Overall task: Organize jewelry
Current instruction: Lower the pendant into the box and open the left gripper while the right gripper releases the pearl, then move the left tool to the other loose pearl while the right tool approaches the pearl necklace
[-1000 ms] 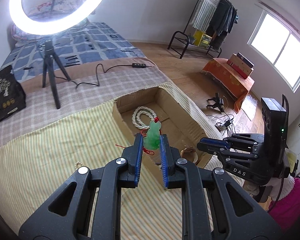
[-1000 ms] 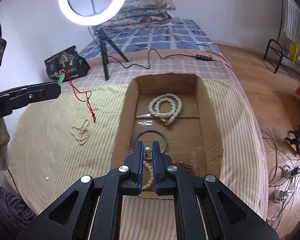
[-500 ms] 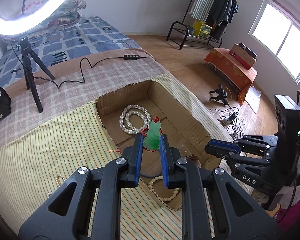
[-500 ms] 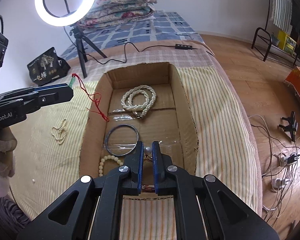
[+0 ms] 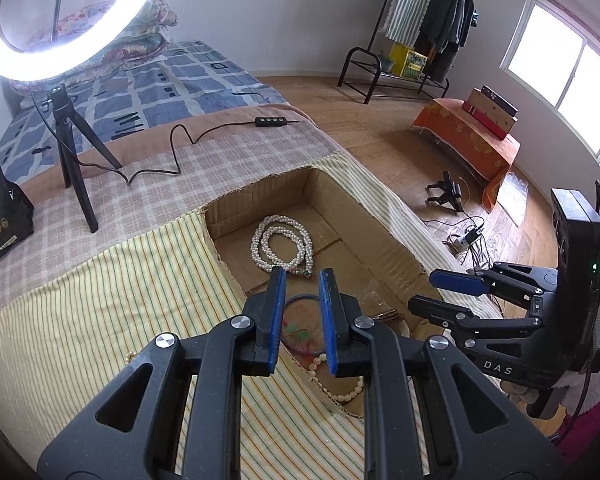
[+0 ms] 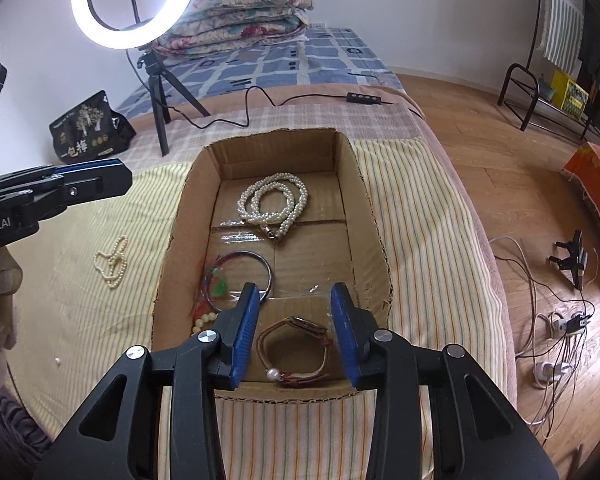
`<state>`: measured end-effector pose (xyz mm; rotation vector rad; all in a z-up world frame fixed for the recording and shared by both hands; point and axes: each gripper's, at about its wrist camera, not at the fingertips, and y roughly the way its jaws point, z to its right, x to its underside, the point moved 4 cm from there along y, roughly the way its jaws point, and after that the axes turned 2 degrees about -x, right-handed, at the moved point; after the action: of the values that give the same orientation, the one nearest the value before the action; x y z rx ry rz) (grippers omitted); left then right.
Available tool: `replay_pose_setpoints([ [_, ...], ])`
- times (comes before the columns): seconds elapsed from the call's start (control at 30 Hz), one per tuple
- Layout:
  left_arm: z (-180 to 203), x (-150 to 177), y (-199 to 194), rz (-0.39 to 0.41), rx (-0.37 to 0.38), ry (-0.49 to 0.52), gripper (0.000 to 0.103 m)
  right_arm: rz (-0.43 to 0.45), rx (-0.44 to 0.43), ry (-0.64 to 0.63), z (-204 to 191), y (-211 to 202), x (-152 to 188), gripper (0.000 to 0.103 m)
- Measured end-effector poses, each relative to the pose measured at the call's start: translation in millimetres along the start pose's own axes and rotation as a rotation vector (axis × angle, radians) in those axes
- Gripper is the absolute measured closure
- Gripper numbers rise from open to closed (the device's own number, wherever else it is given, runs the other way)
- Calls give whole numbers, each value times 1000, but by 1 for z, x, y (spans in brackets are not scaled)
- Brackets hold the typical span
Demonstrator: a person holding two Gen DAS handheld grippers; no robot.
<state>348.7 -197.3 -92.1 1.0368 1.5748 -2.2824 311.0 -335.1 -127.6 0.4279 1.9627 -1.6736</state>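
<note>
Your green jade pendant on red cord (image 6: pixel 219 287) has left the left gripper (image 5: pixel 302 316) and lies in the brown cardboard box (image 6: pixel 364 216); the right gripper (image 6: pixel 296 330) has just been opening, spread and empty above the brown leather pearl bracelet (image 6: pixel 296 354). Lift both angled-down hands clear, then fetch the small pearl strand (image 6: pixel 112 262) from the bed.

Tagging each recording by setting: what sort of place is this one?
Most likely a bedroom at home: a bed under a blue patterned cover with folded floral quilts, and a black clothes rack hung with garments on the wooden floor. A lit ring light on a tripod suggests staged filming.
</note>
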Motion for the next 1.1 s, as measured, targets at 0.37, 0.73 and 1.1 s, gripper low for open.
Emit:
replay_pose_setpoints([
  [0.37,-5,7,-35,48,-52,29,87,11,88,-8,-7,-14,-2,25],
  [0.73,-20,27,-87,115,-138,53,52,2,135,-34,-20,-25,4,25],
  [1.1,-44,58,-133,154,-198,27,45,53,80,-86,-58,-34,4,25],
])
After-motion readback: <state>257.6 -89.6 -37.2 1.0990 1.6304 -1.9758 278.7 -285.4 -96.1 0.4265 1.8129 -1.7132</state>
